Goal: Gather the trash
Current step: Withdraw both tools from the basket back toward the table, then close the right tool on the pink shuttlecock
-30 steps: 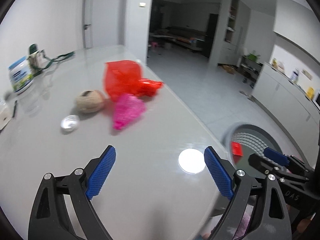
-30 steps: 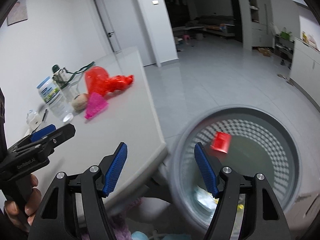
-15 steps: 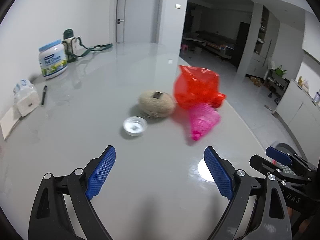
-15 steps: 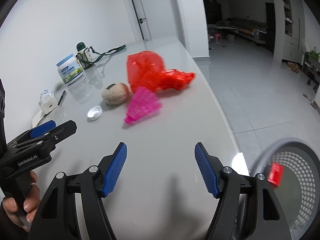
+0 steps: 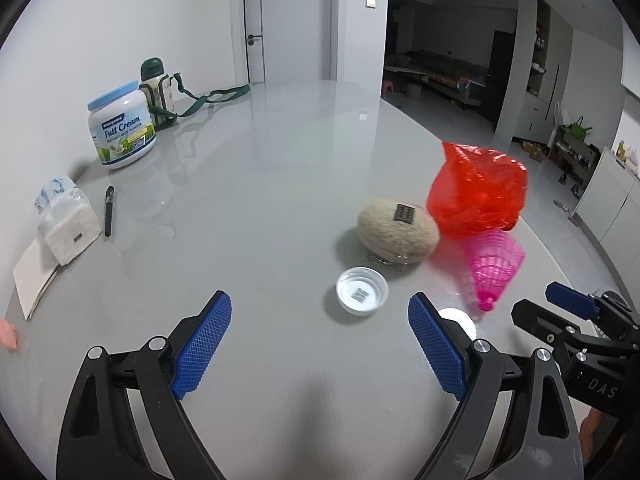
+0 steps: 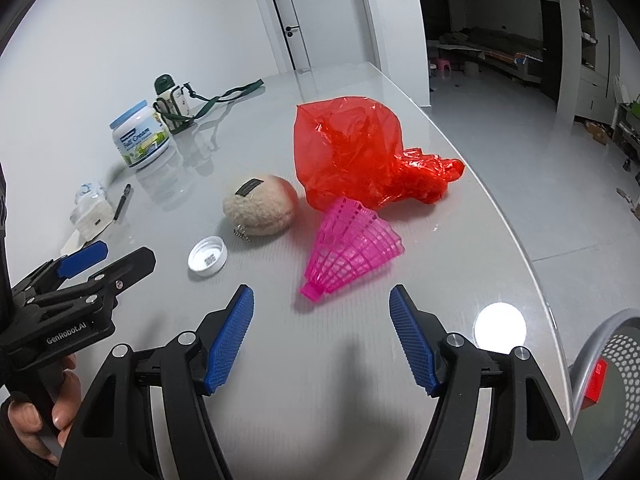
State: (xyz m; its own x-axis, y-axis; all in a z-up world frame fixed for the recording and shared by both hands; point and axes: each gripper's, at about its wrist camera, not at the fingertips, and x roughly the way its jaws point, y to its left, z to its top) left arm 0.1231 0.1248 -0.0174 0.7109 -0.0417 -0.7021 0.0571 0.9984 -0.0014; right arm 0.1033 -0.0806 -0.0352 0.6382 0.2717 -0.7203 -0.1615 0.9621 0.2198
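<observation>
On the grey table lie a red plastic bag (image 6: 360, 152) (image 5: 476, 196), a pink plastic shuttlecock (image 6: 352, 244) (image 5: 492, 268), a beige fuzzy ball with a black label (image 6: 260, 210) (image 5: 396, 228) and a white bottle cap (image 6: 207, 257) (image 5: 362, 290). My right gripper (image 6: 320, 336) is open and empty, just short of the shuttlecock. My left gripper (image 5: 318, 344) is open and empty, with the cap just ahead of it. A grey perforated trash basket (image 6: 612, 380) holding a red piece (image 6: 594, 380) stands off the table's right edge.
A milk powder tub (image 5: 122, 130) (image 6: 140, 134), a green-capped bottle with a strap (image 5: 158, 92), a pen (image 5: 109, 210), a tissue pack (image 5: 68, 224) and a notepad (image 5: 34, 276) lie along the wall side. The table's edge (image 6: 520, 240) curves on the right.
Both grippers have swung left from the trash basket to face the table. The trash items now lie straight ahead and closer. Both grippers stayed open.
</observation>
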